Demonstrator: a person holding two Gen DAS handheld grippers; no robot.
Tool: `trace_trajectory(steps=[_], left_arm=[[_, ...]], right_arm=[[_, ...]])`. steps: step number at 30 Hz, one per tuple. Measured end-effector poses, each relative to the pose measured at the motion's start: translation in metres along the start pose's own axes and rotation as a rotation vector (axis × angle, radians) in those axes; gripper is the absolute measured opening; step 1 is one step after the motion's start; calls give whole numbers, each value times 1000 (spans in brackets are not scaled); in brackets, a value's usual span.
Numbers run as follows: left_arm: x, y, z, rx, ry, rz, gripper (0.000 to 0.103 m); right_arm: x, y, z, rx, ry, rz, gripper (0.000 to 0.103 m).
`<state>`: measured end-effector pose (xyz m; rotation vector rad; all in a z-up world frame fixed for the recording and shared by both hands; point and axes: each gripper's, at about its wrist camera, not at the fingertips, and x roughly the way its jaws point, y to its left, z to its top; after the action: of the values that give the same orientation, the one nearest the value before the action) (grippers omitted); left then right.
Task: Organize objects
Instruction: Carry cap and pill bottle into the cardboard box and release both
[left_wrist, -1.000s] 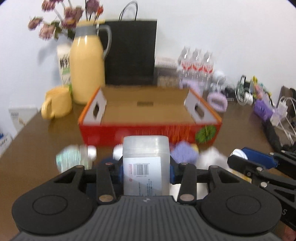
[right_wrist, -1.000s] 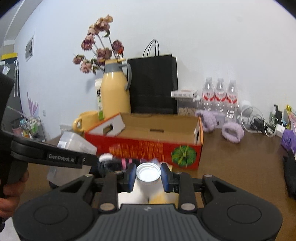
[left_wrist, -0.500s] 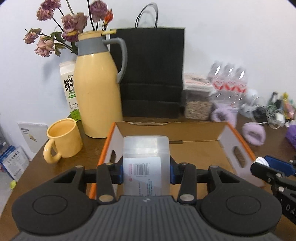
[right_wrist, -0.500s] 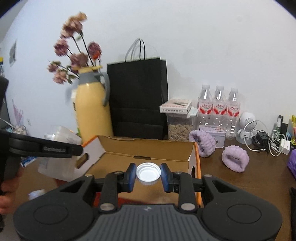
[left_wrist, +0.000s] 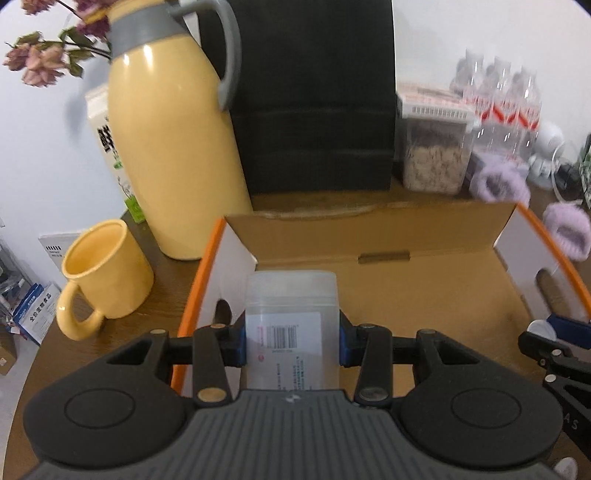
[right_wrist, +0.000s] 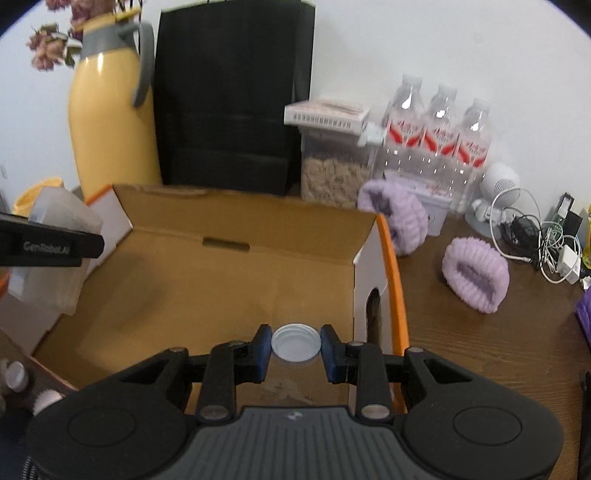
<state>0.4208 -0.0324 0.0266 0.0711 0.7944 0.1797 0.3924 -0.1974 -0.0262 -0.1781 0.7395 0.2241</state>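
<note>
gripping a translucent plastic box with a barcode label (left_wrist: 291, 325) between left gripper (left_wrist: 291, 341) fingers, narrowed onto its sides, over the left end of the open orange-rimmed cardboard box (right_wrist: 397, 280). pinching a white round bottle cap (right_wrist: 295, 342) between right gripper (right_wrist: 295, 349) fingers, nearly closed, above the carton's right end.
</note>
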Motion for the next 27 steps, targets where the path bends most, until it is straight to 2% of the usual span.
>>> trace_trajectory(steps=[4,5,7,8,9,11,13,15,27], left_arm=[[14,-1,-4,19,38,-13,44],[15,-1,-5,20,41,-20,47],[14,1,-6,10,29,-37,69],[11,3,-6,4,11,-40,96],[8,4,-6,-4,-11,-33,103],[2,6,-6,-15,-51,-26,103],[-1,8,-5,-19,-50,-41,103],[-4,10,-5,-34,-55,-40,103],[-39,23,-15,-80,-87,-58,103]], right_arm=[[9,5,-2,-22,38,-3,28],[10,6,-3,-27,44,-1,29],[11,8,-4,-34,47,-3,47],[10,9,-5,-36,43,-7,64],[10,9,-5,-37,39,-7,77],[9,10,-4,-36,29,-3,89],[6,10,-4,-27,18,4,91],[3,11,-4,-21,11,8,100],[-36,11,-5,8,-66,14,103]])
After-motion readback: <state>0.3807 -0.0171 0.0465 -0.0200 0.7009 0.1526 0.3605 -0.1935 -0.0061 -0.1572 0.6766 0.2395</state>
